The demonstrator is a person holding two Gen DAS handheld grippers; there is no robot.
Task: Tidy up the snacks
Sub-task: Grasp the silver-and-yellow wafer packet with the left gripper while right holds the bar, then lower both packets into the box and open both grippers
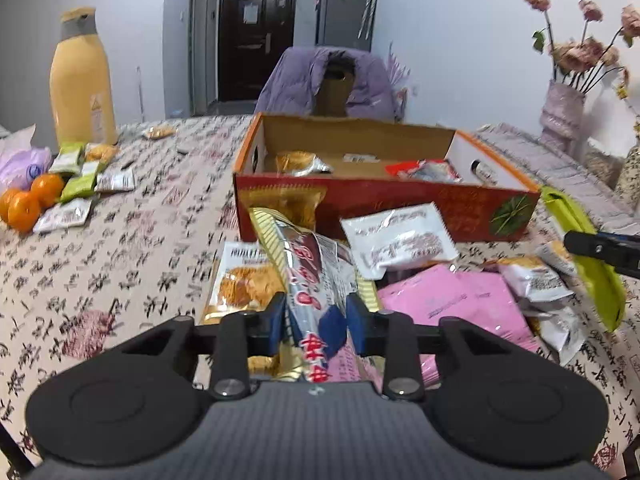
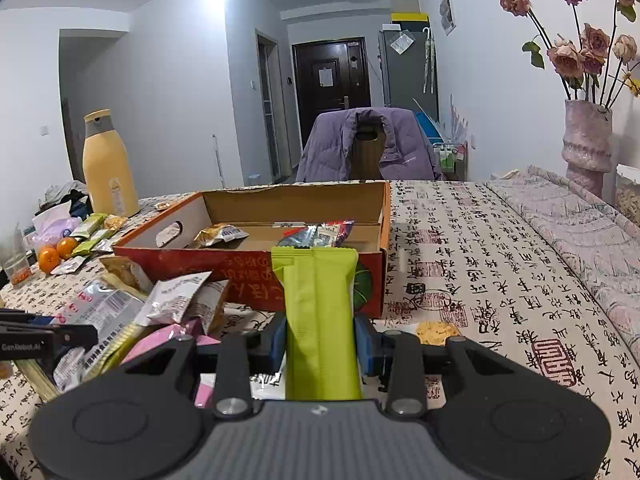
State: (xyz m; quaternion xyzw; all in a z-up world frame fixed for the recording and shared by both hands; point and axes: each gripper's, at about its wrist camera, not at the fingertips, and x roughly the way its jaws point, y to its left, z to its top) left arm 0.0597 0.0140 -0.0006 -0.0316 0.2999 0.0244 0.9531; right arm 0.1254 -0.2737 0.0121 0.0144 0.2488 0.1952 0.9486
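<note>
Both claws hold a snack in front of the box.
The left gripper (image 1: 316, 320) pinches a long silver-and-gold packet (image 1: 308, 276); the right gripper (image 2: 320, 340) is clamped on a green packet (image 2: 320, 320). The open cardboard box (image 2: 256, 280) stands just ahead of both, loose snacks (image 1: 452, 296) piled between them.

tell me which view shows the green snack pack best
The right wrist view: the green snack pack stands centered, clamped in the right gripper, its whole front facing the camera. The left wrist view shows it only edge-on at the right border, blurred and curved.
</note>
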